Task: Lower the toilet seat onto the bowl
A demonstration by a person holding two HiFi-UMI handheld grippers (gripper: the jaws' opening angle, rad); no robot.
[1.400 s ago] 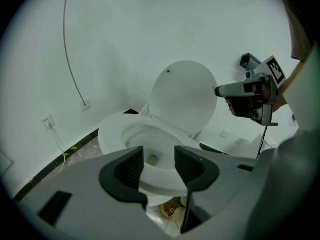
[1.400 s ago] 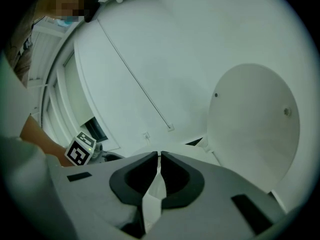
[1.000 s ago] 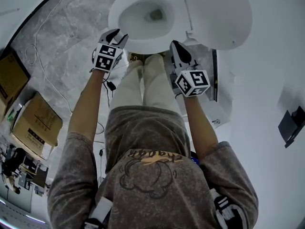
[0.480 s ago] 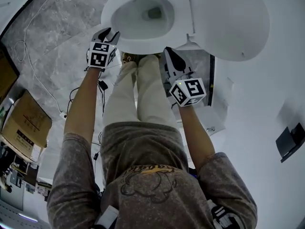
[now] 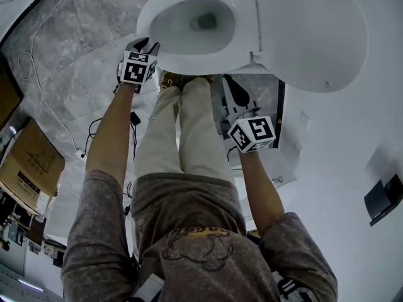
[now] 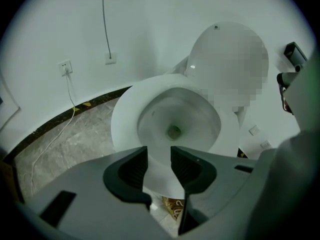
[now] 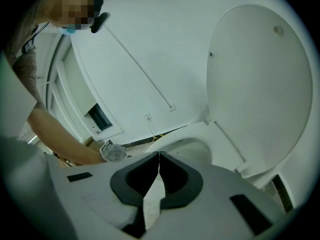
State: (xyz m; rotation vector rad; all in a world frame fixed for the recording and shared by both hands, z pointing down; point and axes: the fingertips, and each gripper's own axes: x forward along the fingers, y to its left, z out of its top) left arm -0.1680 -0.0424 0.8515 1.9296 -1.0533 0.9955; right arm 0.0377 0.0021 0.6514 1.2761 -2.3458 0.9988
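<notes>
Left gripper spread, jaws just been closing on nothing; right gripper pressed together, empty; toilet seat ahead looks stiff, slick; take front rim.

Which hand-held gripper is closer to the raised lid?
Right. The right hand-held gripper, shut, is by the lid, near its hinge. The left hand-held gripper is across the bowl; its open jaws have just been closing, gripping nothing.

Grey marble floor, white walls (one socket); cardboard boxes, perhaps, at left.
</notes>
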